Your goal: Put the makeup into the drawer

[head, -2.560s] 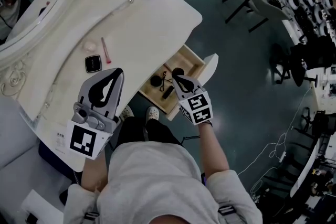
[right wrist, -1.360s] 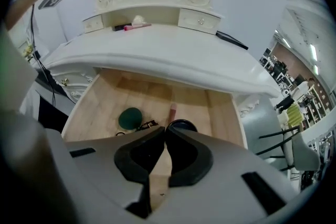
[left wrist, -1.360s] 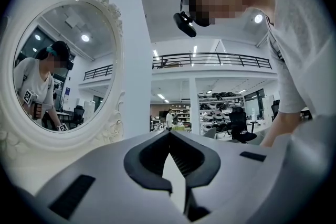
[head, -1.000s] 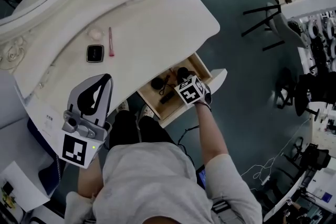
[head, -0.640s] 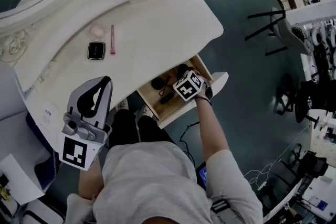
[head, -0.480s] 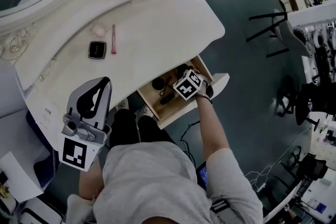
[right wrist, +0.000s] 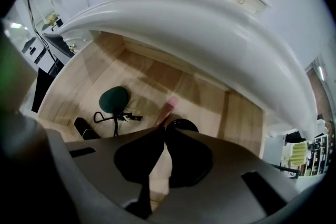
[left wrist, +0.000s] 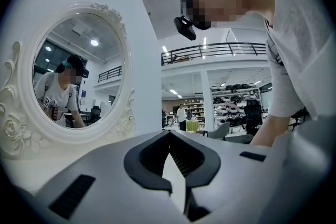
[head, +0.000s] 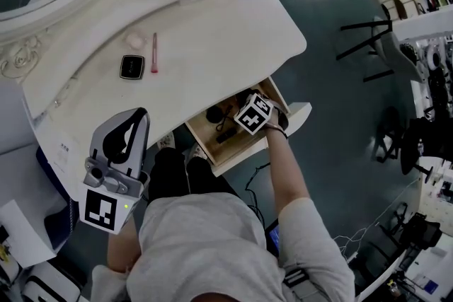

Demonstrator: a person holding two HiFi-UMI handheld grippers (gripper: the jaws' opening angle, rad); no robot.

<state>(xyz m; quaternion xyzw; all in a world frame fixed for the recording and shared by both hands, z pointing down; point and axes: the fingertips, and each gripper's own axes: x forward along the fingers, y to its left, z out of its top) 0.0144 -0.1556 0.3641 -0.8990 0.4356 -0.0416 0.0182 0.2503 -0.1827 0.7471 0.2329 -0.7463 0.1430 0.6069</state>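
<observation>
Makeup at centre frame: a slim pink tube (right wrist: 168, 108), lighter at its far end, pinched at the near end by my right gripper (right wrist: 161, 131) and angled over the pale plank floor of the open wooden drawer (right wrist: 215, 107). A glossy black round case (right wrist: 181, 124) sits just right of the tips. At lower left, my left gripper (left wrist: 169, 135) is closed and empty, by the smooth white dressing table (head: 212, 32).
</observation>
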